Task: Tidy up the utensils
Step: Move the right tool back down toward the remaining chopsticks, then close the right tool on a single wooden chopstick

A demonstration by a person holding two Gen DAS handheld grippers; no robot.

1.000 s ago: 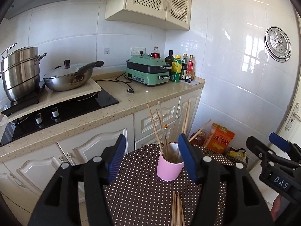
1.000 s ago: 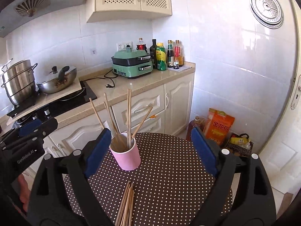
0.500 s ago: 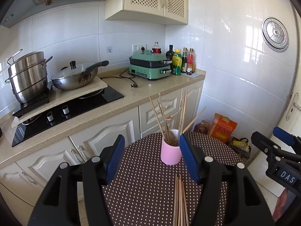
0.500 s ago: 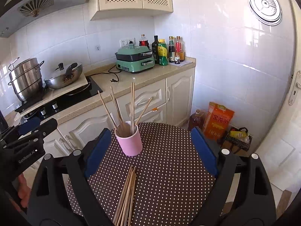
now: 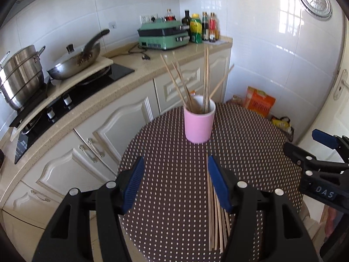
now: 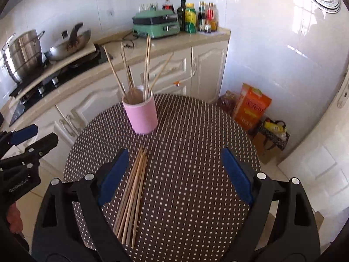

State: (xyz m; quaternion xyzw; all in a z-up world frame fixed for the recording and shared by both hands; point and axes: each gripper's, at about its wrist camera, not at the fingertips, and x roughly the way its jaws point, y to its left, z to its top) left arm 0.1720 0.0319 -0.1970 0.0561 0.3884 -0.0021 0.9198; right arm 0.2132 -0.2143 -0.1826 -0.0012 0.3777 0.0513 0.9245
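Observation:
A pink cup (image 5: 199, 120) (image 6: 141, 114) stands upright on the far part of a round table with a brown dotted cloth (image 5: 170, 207) (image 6: 192, 185), with several wooden chopsticks standing in it. A loose bundle of chopsticks (image 5: 214, 214) (image 6: 133, 192) lies flat on the cloth nearer to me. My left gripper (image 5: 175, 172) is open above the cloth, its right finger over the bundle's edge, nothing between its pads. My right gripper (image 6: 174, 166) is open wider, the bundle lying below by its left finger. Each gripper shows at the side of the other's view.
Behind the table runs a counter with white cabinet doors (image 5: 122, 126), a stove with a steel pot (image 5: 19, 76) and a wok (image 5: 76, 63), a green appliance (image 5: 163, 35) and bottles (image 5: 200, 28). On the floor at the right stand an orange bag (image 6: 250, 107) and other packages.
Both grippers have come down and tilted towards the table: the cup and the loose chopsticks now sit higher and larger in both views. The openings look unchanged.

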